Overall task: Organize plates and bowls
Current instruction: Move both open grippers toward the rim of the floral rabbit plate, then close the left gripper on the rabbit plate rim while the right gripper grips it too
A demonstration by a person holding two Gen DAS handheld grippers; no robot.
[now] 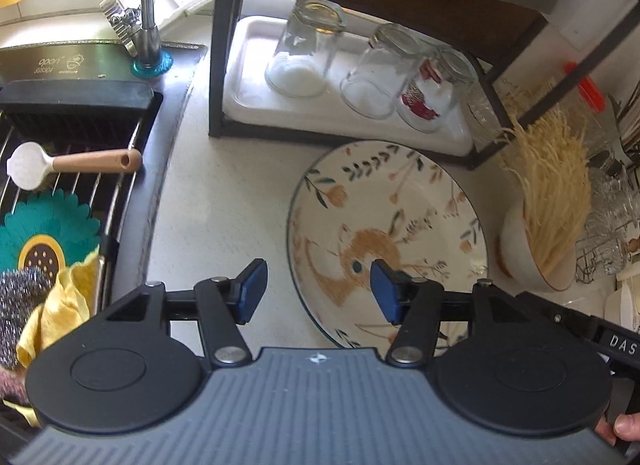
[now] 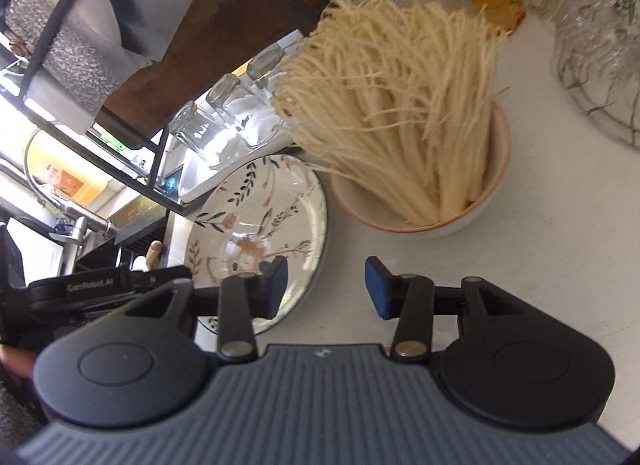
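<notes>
A cream plate (image 1: 404, 209) with a deer and flower pattern lies flat on the pale counter. It also shows in the right wrist view (image 2: 260, 217). A white bowl (image 1: 528, 261) full of pale enoki mushrooms stands just right of the plate, and it shows in the right wrist view (image 2: 476, 209) too. My left gripper (image 1: 319, 291) is open and empty, straddling the plate's left rim from above. My right gripper (image 2: 326, 285) is open and empty, over the plate's right rim and just in front of the bowl.
A black-framed rack holds a white tray (image 1: 256, 101) with three upturned glasses (image 1: 304, 49) behind the plate. A sink (image 1: 64, 185) with a wire rack, a brush, a scourer and cloths lies to the left. Glassware (image 1: 608, 225) crowds the far right.
</notes>
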